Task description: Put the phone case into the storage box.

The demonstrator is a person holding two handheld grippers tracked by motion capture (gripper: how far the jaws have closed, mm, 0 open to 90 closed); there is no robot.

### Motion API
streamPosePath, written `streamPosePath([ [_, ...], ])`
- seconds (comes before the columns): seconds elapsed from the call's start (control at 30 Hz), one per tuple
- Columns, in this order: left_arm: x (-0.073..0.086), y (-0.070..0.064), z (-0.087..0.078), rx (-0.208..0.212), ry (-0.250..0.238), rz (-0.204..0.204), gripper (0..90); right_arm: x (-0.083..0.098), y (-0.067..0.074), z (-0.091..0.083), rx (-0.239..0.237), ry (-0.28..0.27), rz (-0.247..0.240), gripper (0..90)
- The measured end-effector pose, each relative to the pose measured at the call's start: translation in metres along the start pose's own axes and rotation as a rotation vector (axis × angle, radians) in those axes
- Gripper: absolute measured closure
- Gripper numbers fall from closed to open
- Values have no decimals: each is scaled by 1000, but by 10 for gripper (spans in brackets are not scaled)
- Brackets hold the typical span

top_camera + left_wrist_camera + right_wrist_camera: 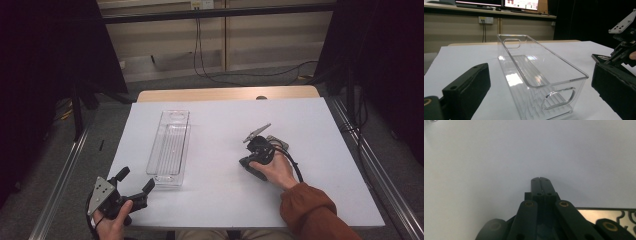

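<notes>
Bin long axis runs near-to-far, just past left gripper, jaws spread.
Right gripper well right, jaws pressed together, empty.

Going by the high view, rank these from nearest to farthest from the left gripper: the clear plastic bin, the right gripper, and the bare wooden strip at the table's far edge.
From the left gripper, at the table's near left corner:
1. Clear plastic bin: its near end lies just ahead of the open jaws.
2. Right gripper: off to the right, mid-table, jaws shut, resting on the white sheet.
3. Wooden strip: along the far edge, beyond the bin's far end.
</notes>
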State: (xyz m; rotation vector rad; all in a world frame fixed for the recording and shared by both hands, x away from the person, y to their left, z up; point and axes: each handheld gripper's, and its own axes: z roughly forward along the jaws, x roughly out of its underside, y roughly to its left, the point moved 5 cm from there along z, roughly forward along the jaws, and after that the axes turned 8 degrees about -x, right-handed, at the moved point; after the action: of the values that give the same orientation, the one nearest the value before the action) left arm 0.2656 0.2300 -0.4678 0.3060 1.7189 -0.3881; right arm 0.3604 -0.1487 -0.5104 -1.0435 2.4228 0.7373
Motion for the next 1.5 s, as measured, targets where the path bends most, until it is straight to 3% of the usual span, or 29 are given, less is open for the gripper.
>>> streamPosePath([
  [0.4, 0, 0, 0, -2, 2, -2, 22, 16, 0, -10, -20, -5, 16, 900],
  [1.5, 1, 1, 1, -4, 0, -2, 22, 39, 1, -28, -5, 11, 35, 900],
])
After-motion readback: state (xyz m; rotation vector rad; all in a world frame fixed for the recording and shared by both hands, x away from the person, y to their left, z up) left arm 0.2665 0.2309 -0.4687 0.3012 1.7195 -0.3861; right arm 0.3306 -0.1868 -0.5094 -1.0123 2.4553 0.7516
